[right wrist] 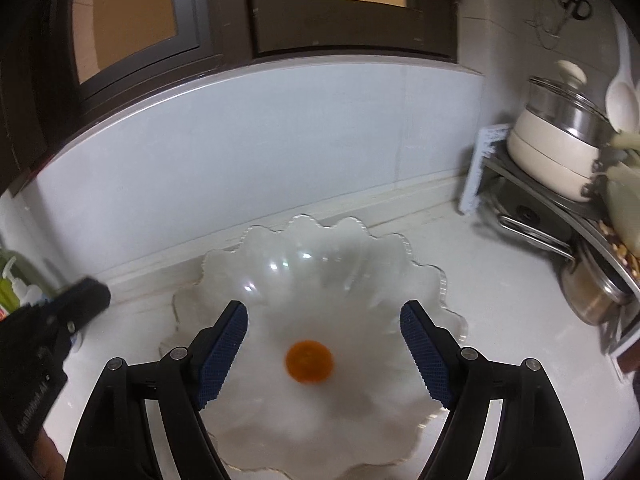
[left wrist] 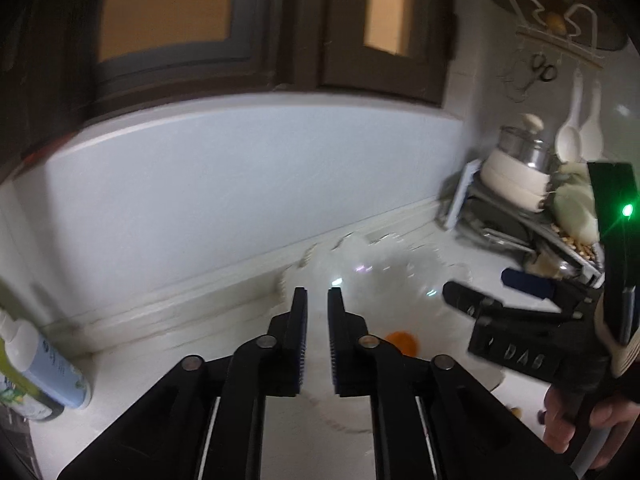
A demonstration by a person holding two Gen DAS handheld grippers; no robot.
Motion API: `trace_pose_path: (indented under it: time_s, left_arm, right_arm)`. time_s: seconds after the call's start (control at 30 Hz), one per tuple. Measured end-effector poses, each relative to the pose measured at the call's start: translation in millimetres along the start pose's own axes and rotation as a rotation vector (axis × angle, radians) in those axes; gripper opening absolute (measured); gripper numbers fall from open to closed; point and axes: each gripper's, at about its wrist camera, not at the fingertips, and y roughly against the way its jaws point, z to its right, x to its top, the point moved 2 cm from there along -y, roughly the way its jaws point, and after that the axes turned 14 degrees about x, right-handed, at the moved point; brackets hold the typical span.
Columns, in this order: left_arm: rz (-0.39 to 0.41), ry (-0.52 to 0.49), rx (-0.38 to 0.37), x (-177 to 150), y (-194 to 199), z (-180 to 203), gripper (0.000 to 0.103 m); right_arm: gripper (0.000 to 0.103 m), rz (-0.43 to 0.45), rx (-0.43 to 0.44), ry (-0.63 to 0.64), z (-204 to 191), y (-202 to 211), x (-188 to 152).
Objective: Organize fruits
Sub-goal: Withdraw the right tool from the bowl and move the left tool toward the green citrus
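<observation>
Right gripper (right wrist: 323,346) jaws stood wide apart, empty, over orange fruit (right wrist: 309,361) lying in centre of scalloped glass bowl (right wrist: 420,280). Left gripper (left wrist: 317,340) jaws narrowly apart, empty, beside bowl. Risk: finger knocking glass rim, bowl sliding toward pot rack (right wrist: 560,216).

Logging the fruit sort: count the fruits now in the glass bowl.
1. A single small orange fruit lies at the bottom centre of the scalloped glass bowl, beneath the open right gripper. Gripper fingers hide some of the bowl.

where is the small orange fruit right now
In the right wrist view, the small orange fruit lies at the centre of the clear scalloped glass bowl, below the open right gripper, touching neither finger.
</observation>
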Motion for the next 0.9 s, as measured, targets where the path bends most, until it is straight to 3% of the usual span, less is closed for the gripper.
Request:
trace_pose_path:
  time_s: [0.07,0.13,0.3,0.57,0.9]
  left_arm:
    - [0.006,-0.026,-0.036,6,4,16,0.022]
    - [0.017,-0.050,-0.050,10,9,28,0.022]
    - [0.028,-0.101,-0.052,16,26,52,0.032]
    - [0.103,-0.138,-0.027,26,76,66,0.067]
    - [0.085,-0.147,0.012,8,122,52,0.071]
  right_arm:
    - [0.080,0.011,-0.013,-0.026,12,7,0]
    - [0.080,0.025,-0.025,-0.066,25,17,-2]
    - [0.080,0.050,-0.061,-0.097,43,44,-11]
    - [0.080,0.116,-0.076,-0.108,47,93,-25]
    - [0.080,0.155,-0.028,-0.015,19,143,-46]
